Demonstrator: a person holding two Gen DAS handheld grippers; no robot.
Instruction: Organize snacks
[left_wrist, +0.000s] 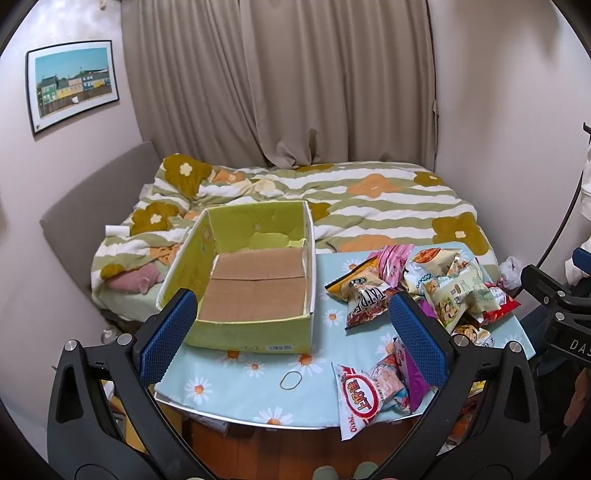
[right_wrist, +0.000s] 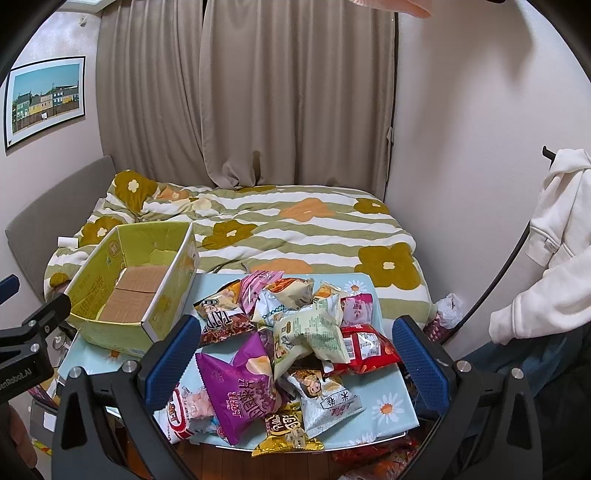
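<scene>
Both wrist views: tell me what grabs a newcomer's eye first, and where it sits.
A jumbled heap of snack bags crowds the right side of the daisy-print table. Left of it stands an empty green cardboard box, its brown bottom bare. Behind both spreads a bed with a flowered striped quilt under beige curtains.

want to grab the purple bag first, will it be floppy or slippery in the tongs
The purple bag looks puffed with air, so it will probably feel light and give under the pads rather than hold stiff. Its glossy film suggests it may slip; pinching a crimped edge seems safer. Other packets lean on it, including the pale green bag, so lifting it may shift the pile.
</scene>
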